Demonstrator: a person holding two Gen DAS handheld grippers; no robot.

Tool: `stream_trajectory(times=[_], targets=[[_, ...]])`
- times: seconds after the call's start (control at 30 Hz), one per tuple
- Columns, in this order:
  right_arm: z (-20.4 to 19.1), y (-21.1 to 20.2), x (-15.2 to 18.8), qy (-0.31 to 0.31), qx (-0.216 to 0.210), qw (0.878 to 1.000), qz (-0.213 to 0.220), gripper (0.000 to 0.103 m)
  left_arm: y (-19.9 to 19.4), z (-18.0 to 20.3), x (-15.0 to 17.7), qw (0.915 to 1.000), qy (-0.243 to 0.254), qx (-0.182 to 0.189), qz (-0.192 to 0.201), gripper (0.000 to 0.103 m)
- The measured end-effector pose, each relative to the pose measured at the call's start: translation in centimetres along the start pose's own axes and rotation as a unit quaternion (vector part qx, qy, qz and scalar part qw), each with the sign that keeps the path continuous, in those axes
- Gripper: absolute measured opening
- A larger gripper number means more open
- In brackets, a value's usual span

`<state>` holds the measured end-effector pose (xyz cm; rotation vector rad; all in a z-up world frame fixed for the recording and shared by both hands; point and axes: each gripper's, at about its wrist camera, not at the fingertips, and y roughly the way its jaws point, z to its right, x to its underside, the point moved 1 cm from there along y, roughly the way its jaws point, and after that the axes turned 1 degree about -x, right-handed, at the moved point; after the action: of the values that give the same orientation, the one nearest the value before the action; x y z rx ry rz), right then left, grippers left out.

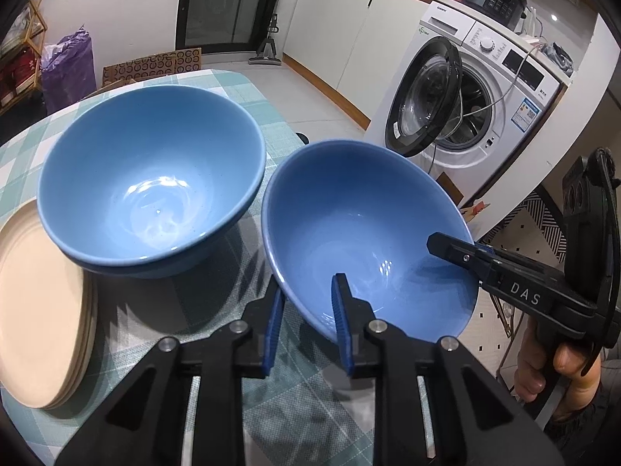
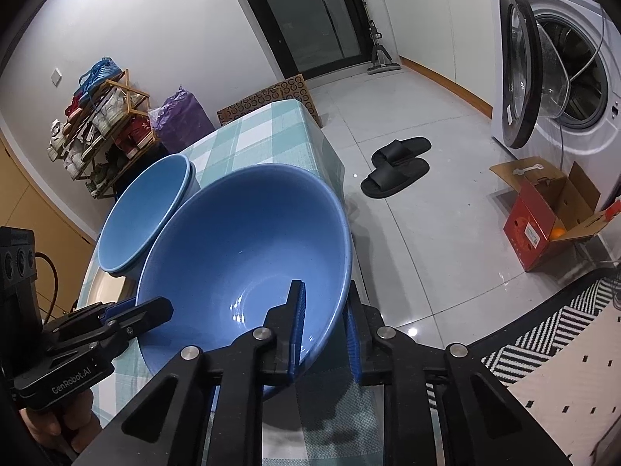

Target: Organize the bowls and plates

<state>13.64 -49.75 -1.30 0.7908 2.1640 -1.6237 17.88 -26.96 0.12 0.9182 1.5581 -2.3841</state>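
1. Left wrist view: the left gripper (image 1: 308,320) is clamped on the near rim of a blue bowl (image 1: 349,233), one blue pad inside the bowl and the other outside against its wall
2. That bowl is tilted, its far rim raised, at the right edge of the table (image 1: 217,295), which is covered by a green and white checked cloth
3. On the opposite side of the same bowl, the right gripper (image 1: 458,248) comes in from the right and pinches the rim; a hand (image 1: 555,365) wraps its black handle
4. A stack of blue bowls (image 1: 151,178) stands upright on the cloth just left of the held bowl, their rims close but whether they touch cannot be told
5. A stack of beige plates (image 1: 42,310) lies flat at the left edge of the view, its rim tucked partly beneath the stacked bowls
6. Right wrist view: the right gripper (image 2: 324,334) has one finger inside the held bowl (image 2: 248,252) and one outside, closed on its rim
7. The left gripper (image 2: 132,310) reaches in from the left in this view and bites the bowl's rim there
8. The stack of bowls (image 2: 143,213) shows behind the held bowl, two rims visible one inside the other
9. Beyond the table, a washing machine (image 2: 570,77) stands with its door open, a pair of black slippers (image 2: 396,167) lies on the tiled floor, a red cardboard box (image 2: 543,225) sits open near the machine, and a shoe rack (image 2: 101,124) stands by the wall
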Motion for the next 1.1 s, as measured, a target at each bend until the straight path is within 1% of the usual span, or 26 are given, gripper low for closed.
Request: stream_trajectory(times=[0.27,0.57,0.9,1.1], targets=[[0.4,-0.8,0.2,0.003,0.012,1.000,0.005,0.019,0.1,0.9,0.2,0.9999,0.013,0.001,-0.002,0.023],[0.3,-3.0,0.1,0.001,0.026,0.999,0.022,0.019,-0.9,2.0,0.2,0.9993,0.036,0.002,0.010,0.023],[-0.9,-5.5,-0.4,-0.006,0.036,0.998,0.047,0.019,-3.0,1.9,-0.6,0.9984,0.045,0.003,0.033,0.023],[-2.4,-6.7,-1.0,-0.017,0.040,0.997,0.061,0.019,-4.8,1.6,-1.4,0.9974,0.048,0.002,0.053,0.023]])
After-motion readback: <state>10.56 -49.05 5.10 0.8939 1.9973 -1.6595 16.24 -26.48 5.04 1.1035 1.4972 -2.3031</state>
